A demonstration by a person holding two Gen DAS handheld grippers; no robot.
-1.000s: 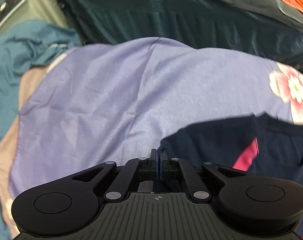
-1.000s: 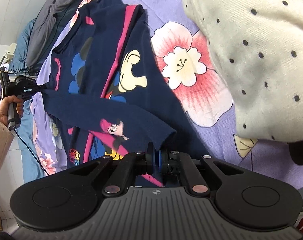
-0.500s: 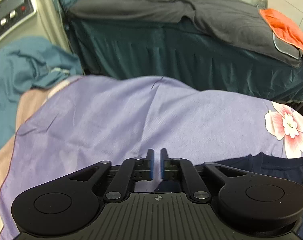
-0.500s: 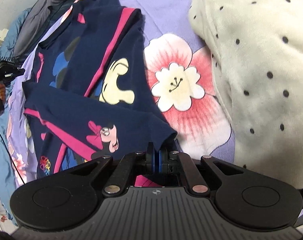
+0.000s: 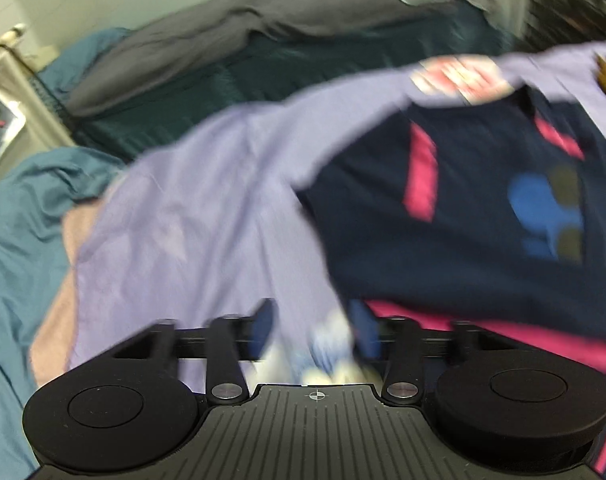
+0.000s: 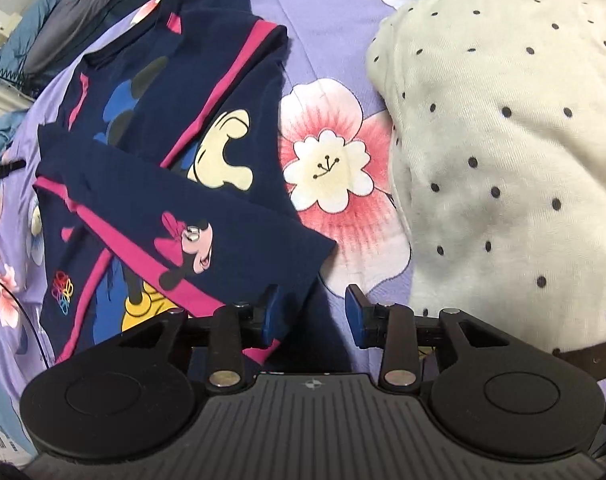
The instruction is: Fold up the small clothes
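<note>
Both grippers spread wide, holding nothing: left gripper [image 5: 313,332] over the purple sheet [image 5: 191,216], right gripper [image 6: 313,314] just past the shirt's near edge. Navy shirt [image 6: 171,152] lies partly folded flat on the sheet, beside a cream dotted garment [image 6: 503,140].

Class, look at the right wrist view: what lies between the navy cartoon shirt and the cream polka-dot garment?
Only purple bedsheet, printed there with a pink flower, separates the navy shirt from the polka-dot garment.
</note>
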